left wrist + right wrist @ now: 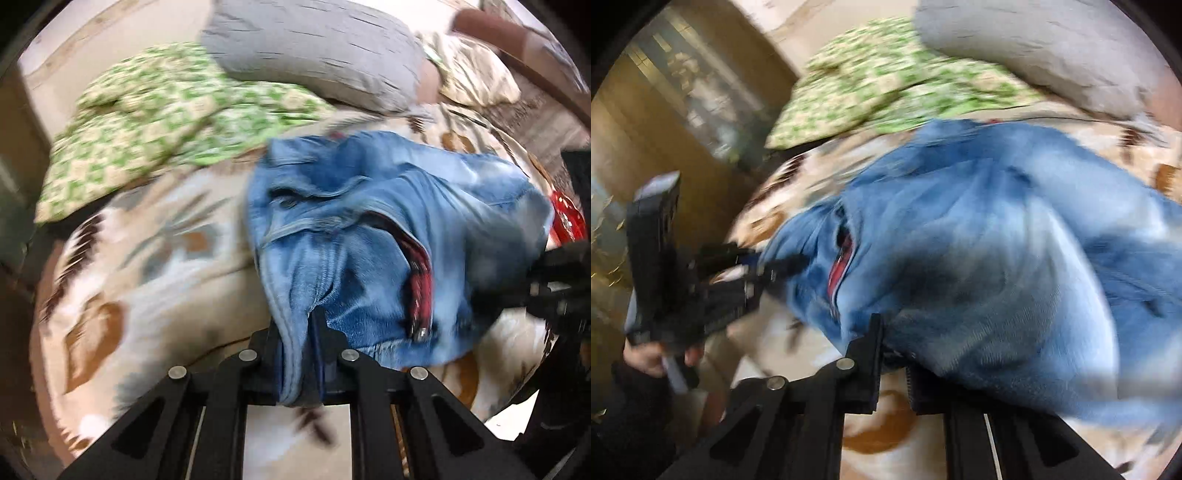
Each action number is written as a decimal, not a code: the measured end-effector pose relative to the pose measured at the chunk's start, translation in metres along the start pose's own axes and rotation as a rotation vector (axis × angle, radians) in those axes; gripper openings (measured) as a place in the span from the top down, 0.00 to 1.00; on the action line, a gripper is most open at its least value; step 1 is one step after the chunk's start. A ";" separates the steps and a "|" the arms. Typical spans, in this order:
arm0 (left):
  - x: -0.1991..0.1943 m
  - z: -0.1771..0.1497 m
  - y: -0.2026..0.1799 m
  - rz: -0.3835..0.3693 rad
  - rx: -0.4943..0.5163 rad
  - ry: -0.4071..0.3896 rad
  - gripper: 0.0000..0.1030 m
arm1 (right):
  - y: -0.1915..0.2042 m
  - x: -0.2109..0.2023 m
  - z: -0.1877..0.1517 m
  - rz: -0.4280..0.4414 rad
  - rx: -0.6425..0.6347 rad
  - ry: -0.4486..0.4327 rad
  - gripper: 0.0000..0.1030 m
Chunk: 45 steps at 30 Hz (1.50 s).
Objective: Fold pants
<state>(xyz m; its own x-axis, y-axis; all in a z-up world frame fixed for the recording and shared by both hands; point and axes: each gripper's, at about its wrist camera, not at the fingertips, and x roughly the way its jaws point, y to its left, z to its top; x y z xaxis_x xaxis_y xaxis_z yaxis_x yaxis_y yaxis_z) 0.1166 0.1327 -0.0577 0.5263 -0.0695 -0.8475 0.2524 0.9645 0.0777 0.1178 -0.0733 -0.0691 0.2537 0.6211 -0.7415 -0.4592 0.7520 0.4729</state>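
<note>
Left wrist view: the blue denim pants are seen bunched on the patterned bedspread, toward its middle, below a green-print pillow and a grey pillow at the head end. A thick seamed edge of the denim is clamped between the fingers of the left gripper, which are drawn in narrow on it. In the right wrist view, the right gripper is seen with denim draped over it; whether cloth is pinched between its fingers cannot be told.

The denim is judged heavy, soft and limp yet not slippery, so it is best taken at the doubled seams or waistband. Everything is smeared by motion blur. The legs and waistband cannot be made out, and a red item is cut off.
</note>
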 end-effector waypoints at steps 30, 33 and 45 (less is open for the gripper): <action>0.079 0.150 0.013 0.140 0.026 0.007 0.15 | -0.053 0.000 0.130 -0.414 -0.279 0.014 0.21; 0.115 0.168 0.015 0.132 0.021 0.041 0.15 | -0.072 0.029 0.152 -0.437 -0.327 0.043 0.21; 0.207 0.180 0.024 -0.031 -0.019 0.146 0.69 | -0.130 0.131 0.185 -0.370 -0.322 0.184 0.32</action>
<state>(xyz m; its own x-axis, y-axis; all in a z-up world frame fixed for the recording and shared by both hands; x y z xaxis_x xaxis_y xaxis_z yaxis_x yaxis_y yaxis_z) 0.3777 0.0956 -0.1371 0.3940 -0.0628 -0.9170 0.2508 0.9672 0.0415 0.3680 -0.0487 -0.1398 0.3082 0.2557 -0.9163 -0.6130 0.7900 0.0143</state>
